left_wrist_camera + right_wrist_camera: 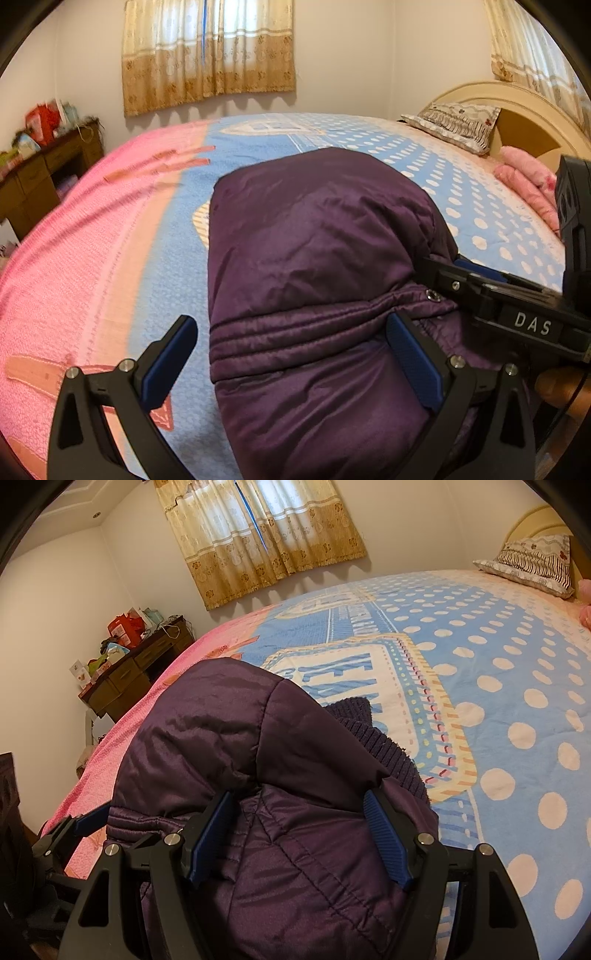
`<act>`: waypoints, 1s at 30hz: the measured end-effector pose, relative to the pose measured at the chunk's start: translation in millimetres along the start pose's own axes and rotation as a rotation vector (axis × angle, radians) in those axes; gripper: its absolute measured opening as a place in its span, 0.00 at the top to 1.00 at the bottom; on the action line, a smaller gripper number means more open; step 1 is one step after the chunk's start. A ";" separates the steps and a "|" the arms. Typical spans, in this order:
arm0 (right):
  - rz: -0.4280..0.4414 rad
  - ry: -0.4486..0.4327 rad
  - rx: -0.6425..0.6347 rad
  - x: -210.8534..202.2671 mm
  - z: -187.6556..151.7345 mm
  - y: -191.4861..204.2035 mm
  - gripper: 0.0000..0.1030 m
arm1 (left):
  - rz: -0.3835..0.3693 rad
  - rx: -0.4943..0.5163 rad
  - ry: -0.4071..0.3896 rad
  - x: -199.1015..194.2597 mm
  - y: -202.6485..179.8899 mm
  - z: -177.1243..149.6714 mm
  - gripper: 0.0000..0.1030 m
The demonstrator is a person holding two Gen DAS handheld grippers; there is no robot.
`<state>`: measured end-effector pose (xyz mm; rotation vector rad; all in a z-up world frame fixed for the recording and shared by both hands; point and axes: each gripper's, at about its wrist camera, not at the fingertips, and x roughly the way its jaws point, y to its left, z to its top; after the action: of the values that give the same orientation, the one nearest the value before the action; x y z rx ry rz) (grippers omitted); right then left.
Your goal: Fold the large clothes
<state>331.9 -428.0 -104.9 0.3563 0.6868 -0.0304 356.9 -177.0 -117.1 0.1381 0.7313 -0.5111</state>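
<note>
a purple padded jacket [314, 258] lies bundled on the bed [110, 240], filling the centre and lower middle of the left wrist view, on top of a pink and blue spotted bedspread [498, 664]. the left gripper [291, 363] sits at the bottom of that frame with its jaws spread wide; one blue pad [168, 363] stands off the jacket's edge over the bedspread, the other pad is over the quilted fabric, and nothing is pinched between them. the right gripper [301, 840] shows at the bottom of its own view, jaws also wide apart, with a hump of the jacket bulging up between the two blue pads; i cannot tell whether the pads truly press the cloth. in the left wrist view the right gripper comes in from the right edge, its tip against the jacket's side near a metal snap [430, 294]. a ribbed knit cuff [373, 734] pokes out at the jacket's right side. a patterned pillow [456, 123] leans on the headboard [524, 107] at upper right, gold curtains [258, 535] hang at the top, and a cluttered wooden desk [136, 672] stands at the left.
</note>
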 end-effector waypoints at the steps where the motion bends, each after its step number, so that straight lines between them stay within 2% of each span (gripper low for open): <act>1: -0.008 -0.019 -0.009 -5.0 -0.8 1.7 0.29 | -0.024 -0.008 0.005 -1.1 3.3 0.6 0.00; 3: -0.045 -0.092 -0.036 -20.5 -6.6 9.5 0.27 | -0.057 -0.011 -0.010 -7.0 10.1 -1.3 0.00; 5: -0.120 -0.178 -0.064 -36.9 -14.6 16.5 0.20 | -0.041 -0.008 -0.046 -15.1 12.2 -5.0 0.00; 7: -0.192 -0.217 -0.057 -44.4 -18.3 17.6 0.07 | -0.042 -0.038 -0.069 -21.0 14.7 -8.7 0.00; 9: -0.223 -0.200 -0.023 -45.6 -16.0 9.6 0.04 | -0.057 -0.063 -0.071 -21.0 18.2 -10.3 0.00; 11: -0.208 -0.143 -0.016 -37.6 -11.3 2.4 0.03 | -0.124 -0.110 -0.023 -11.3 26.8 -9.0 0.00; 12: -0.179 -0.105 0.006 -31.9 -7.9 -3.8 0.02 | -0.176 -0.151 0.017 -3.9 33.8 -7.3 0.00; 15: -0.031 0.014 0.135 -12.4 -2.2 -30.9 0.02 | -0.404 -0.288 0.154 27.9 60.7 -8.0 0.00; 17: 0.073 0.079 0.220 0.7 -2.5 -46.9 0.02 | -0.502 -0.350 0.189 41.8 70.4 -14.7 0.00; 18: 0.099 0.091 0.238 4.1 -3.6 -50.5 0.02 | -0.551 -0.383 0.202 48.5 73.9 -18.7 0.00; 21: 0.168 0.117 0.281 12.6 -5.8 -59.3 0.02 | -0.561 -0.377 0.165 47.5 70.8 -21.5 0.00; 24: 0.230 0.141 0.314 21.2 -5.1 -66.2 0.01 | -0.592 -0.381 0.172 52.6 69.0 -22.0 0.00; 30: 0.306 0.172 0.265 36.8 3.1 -69.1 0.01 | -0.628 -0.355 0.190 58.6 62.8 -16.5 0.00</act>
<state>352.4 -490.7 -147.3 0.7223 0.7942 0.2031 414.6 -140.9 -171.9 -0.3931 1.0430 -0.9616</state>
